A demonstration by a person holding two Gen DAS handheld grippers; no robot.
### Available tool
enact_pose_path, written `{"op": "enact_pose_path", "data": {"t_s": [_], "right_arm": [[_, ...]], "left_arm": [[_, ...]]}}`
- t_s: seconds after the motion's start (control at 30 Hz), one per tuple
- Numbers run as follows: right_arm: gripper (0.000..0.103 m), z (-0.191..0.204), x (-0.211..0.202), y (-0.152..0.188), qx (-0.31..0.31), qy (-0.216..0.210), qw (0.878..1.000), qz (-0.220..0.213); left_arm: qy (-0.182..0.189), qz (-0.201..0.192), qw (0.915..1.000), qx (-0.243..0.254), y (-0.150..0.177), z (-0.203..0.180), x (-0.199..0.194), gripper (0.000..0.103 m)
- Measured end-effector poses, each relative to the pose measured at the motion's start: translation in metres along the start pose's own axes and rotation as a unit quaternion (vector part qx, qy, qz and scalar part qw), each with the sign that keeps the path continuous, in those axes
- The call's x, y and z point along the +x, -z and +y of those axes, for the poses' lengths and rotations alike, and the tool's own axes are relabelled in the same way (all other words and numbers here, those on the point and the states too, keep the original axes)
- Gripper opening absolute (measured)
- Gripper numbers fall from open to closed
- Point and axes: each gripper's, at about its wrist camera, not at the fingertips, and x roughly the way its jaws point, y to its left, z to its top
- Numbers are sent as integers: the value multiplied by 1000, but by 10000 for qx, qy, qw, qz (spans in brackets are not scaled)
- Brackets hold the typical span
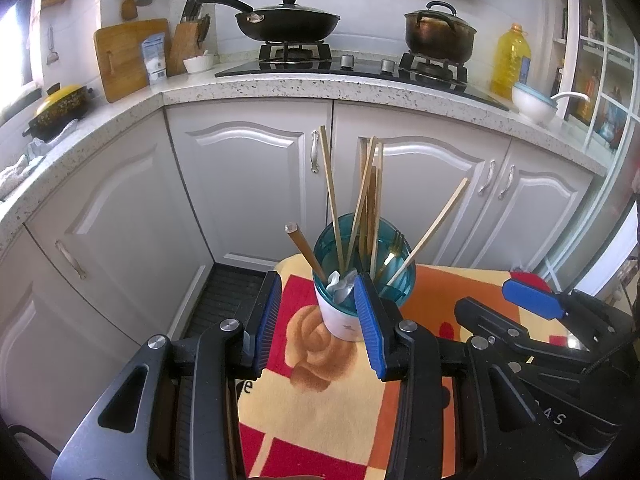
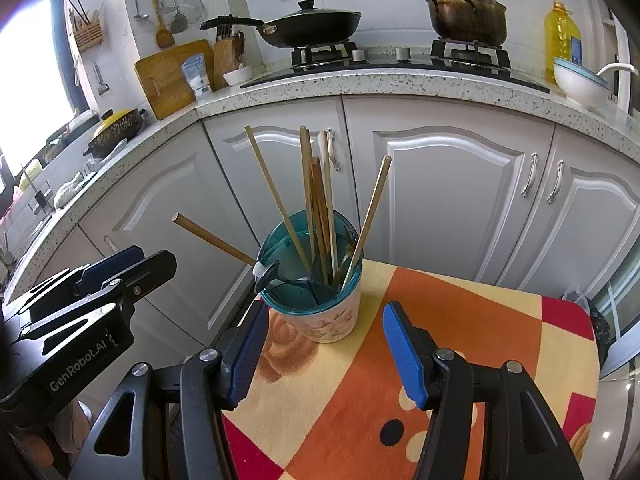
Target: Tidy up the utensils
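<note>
Both grippers, left (image 1: 320,328) and right (image 2: 324,352), hang spread and empty before the cup (image 2: 332,316) on the cloth (image 2: 460,320). We pinch one chopstick (image 2: 368,216) high; the cup's contents are, seemingly, tangled.

"GenRobot.AI" was printed in pale letters along the black side of the left claw (image 2: 132,268) body, as seen from the right wrist view. In the left wrist view, the letters "A S" were legible in white on the black body of the right claw (image 1: 532,292), the rest of the word being cut off. A single lowercase "e" was visible in black on the patterned cloth (image 1: 320,412), just beside the left claw's finger. Print on the blue-and-white packet (image 1: 155,58) on the tabletop was too small to be read.
</note>
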Motion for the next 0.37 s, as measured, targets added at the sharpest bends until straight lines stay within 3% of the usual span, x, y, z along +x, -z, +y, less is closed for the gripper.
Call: {"op": "enact_pose_path", "data": {"t_s": [0.37], "right_arm": [[58,-8,5,3,70,1,10000,25]], "left_arm": [[40,-24,10000,35,4,-2,5,37]]}}
